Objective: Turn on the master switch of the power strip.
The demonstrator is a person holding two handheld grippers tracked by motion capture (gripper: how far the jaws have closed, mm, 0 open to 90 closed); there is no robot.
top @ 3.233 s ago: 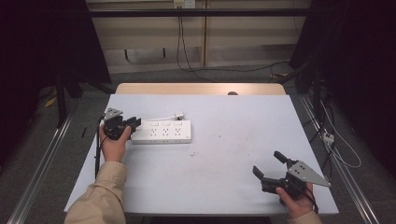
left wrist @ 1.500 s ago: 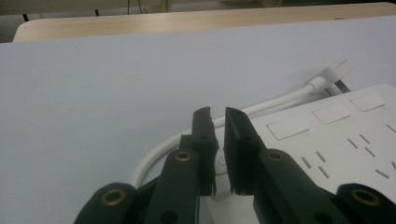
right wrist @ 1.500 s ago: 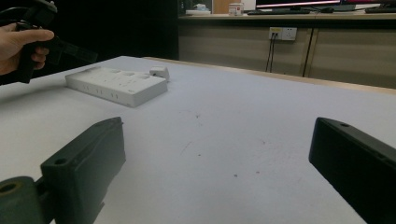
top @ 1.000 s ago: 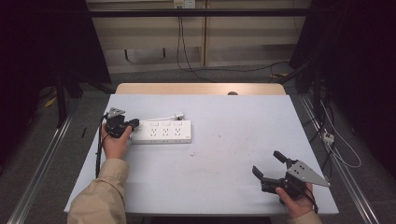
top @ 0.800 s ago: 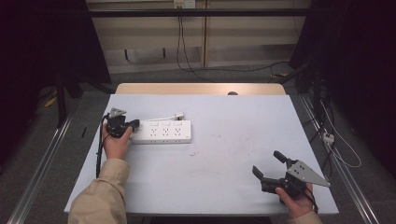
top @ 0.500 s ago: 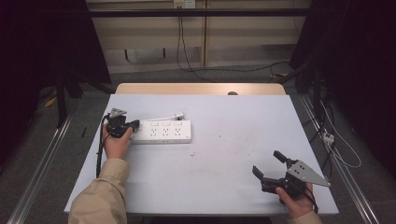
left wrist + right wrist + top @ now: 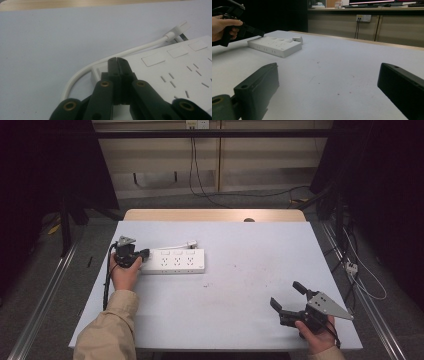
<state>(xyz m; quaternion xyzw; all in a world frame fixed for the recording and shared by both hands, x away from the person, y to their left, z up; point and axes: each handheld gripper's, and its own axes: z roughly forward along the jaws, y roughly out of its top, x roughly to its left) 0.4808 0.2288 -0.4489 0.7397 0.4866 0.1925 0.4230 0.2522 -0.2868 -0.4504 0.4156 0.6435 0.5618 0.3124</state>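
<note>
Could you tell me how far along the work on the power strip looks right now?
Done: the left gripper has reached the power strip, jaws shut at its near end. In hand: pressing there, it seems. Left: the plug lies loose on the table; the right gripper waits open.

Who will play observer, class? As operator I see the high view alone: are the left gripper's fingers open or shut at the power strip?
Observer: Shut. The left gripper view shows the left gripper with its fingers pressed together and nothing between them.
Operator: Do they touch the strip?
Observer: In the right gripper view, the tips seem to rest on the power strip at its end.
Operator: How does its cable run?
Observer: The white cable curves past the tips to the plug, which lies beside the strip.
</note>
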